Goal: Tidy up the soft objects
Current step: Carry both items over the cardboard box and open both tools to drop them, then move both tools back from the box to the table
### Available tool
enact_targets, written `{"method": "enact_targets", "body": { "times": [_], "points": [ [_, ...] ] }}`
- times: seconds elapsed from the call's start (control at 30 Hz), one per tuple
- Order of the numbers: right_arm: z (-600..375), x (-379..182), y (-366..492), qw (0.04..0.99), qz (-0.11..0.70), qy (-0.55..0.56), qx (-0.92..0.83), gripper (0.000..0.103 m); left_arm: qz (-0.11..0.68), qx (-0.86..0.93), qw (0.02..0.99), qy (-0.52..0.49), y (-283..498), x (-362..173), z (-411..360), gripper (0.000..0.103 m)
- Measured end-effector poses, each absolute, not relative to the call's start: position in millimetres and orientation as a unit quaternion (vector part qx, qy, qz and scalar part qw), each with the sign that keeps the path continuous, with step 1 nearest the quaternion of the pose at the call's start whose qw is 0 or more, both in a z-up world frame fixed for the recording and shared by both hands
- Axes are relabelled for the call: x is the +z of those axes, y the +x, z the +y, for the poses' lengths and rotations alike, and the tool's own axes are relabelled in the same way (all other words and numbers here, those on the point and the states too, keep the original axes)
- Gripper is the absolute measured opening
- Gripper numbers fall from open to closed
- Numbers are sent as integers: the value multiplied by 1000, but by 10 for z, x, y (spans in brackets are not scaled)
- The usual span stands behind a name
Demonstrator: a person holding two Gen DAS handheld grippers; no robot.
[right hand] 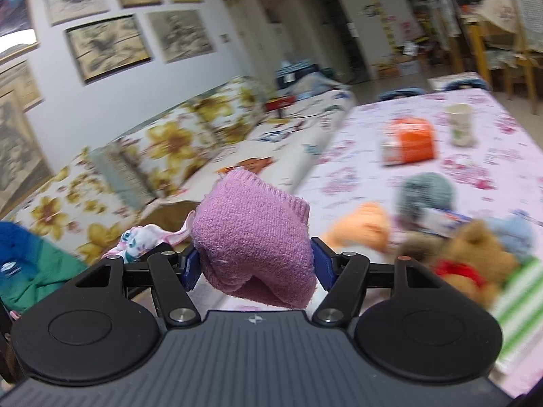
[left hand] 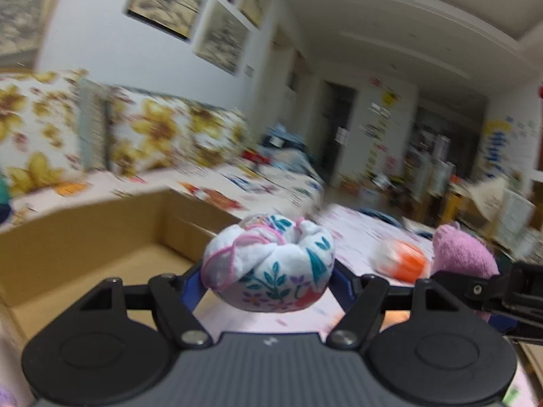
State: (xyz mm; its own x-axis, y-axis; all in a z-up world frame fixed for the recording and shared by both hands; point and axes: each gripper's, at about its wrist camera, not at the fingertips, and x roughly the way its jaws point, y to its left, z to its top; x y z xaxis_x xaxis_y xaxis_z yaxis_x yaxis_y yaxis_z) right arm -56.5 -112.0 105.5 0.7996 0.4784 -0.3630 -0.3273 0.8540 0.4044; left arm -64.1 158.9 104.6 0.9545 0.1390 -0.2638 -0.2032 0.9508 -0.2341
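A rolled floral cloth (left hand: 269,264) is clamped in the left gripper (left hand: 268,278), a pink knitted bundle (right hand: 253,244) in the right gripper (right hand: 254,264); both are carried aloft, seemingly toward the cardboard box (left hand: 101,237) at ten o'clock.

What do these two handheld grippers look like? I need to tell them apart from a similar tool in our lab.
Both look alike. The left gripper and the right gripper each have a grey ribbed body with a small white logo, two round black discs at the sides, black link arms with silver pivot screws, and blue fingers. No cables, sleeves or hands show.
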Motion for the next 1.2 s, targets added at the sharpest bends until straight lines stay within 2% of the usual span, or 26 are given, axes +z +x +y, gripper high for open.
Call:
{"method": "enact_targets", "body": {
  "times": [0.13,0.37,0.6,0.7,0.77,0.93,1.2],
  "points": [
    [-702,1156,-299,923,239,155,259,81,110,155,970,-152,-625,1057,1868,73],
    [-142,1204,-103,905,257,137,311,83,143,216,943,-211,-561,935,2314,73],
    [182,1131,-29,892,278,134,331,86,171,232,928,-236,-587,854,2413,73],
    [175,1100,-21,891,284,132,329,93,181,237,925,-237,-563,843,2434,74],
    [157,1098,-22,893,282,133,326,102,183,240,923,-240,-573,838,2433,74],
    [38,1148,-65,900,268,149,310,101,168,248,926,-231,-626,874,2373,91],
    [-313,1139,-290,928,241,149,243,101,155,238,934,-218,-656,913,2283,97]
  ]
}}
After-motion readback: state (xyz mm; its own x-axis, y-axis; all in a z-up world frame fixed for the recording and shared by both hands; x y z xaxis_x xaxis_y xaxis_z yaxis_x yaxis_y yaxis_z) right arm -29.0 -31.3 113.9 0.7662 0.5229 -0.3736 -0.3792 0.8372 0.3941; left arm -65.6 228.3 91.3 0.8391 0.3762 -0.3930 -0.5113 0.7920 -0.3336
